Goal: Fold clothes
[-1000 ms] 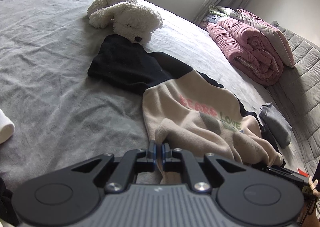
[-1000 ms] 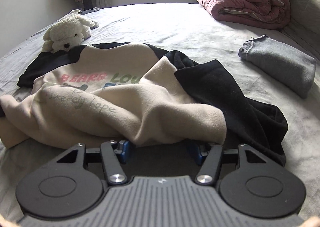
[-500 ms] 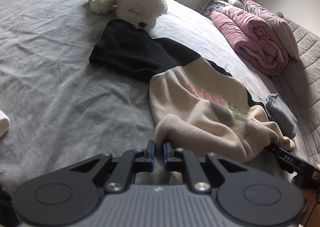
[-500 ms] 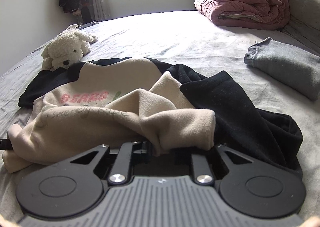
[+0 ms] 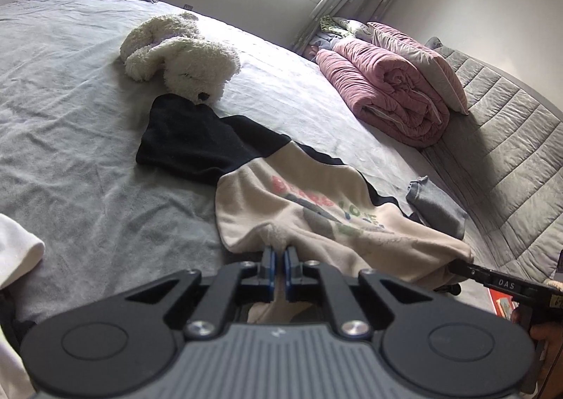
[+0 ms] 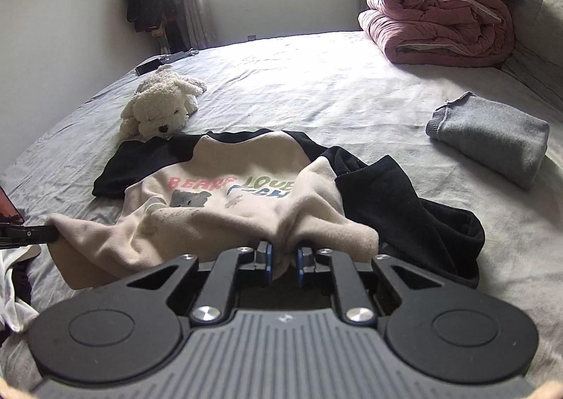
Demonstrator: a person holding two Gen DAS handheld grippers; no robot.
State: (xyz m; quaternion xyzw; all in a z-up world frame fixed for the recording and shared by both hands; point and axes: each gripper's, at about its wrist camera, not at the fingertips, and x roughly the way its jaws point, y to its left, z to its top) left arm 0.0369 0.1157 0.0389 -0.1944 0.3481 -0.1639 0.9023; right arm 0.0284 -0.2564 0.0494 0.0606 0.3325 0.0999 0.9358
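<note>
A cream sweatshirt (image 5: 309, 209) (image 6: 225, 209) with black sleeves and coloured lettering lies on the grey bed, its hem lifted toward me. My left gripper (image 5: 277, 253) is shut on the hem's left corner. My right gripper (image 6: 283, 256) is shut on a bunch of the cream hem further right. The right gripper also shows at the right edge of the left wrist view (image 5: 499, 281), and the left gripper's tip at the left edge of the right wrist view (image 6: 30, 235). One black sleeve (image 5: 190, 142) reaches to the plush dog; the other (image 6: 404, 212) lies crumpled on the right.
A white plush dog (image 5: 183, 54) (image 6: 163, 103) lies at the far sleeve. A folded grey garment (image 6: 492, 138) sits on the right. A rolled pink quilt (image 6: 440, 22) and pillow lie by the padded headboard (image 5: 499, 145). White cloth (image 5: 14, 251) is at my left. A phone (image 6: 147, 65) lies far off.
The right gripper closed from open onto the cream hem. Both grippers then rose and pulled back, lifting the hem and stretching the sweatshirt body flatter.
</note>
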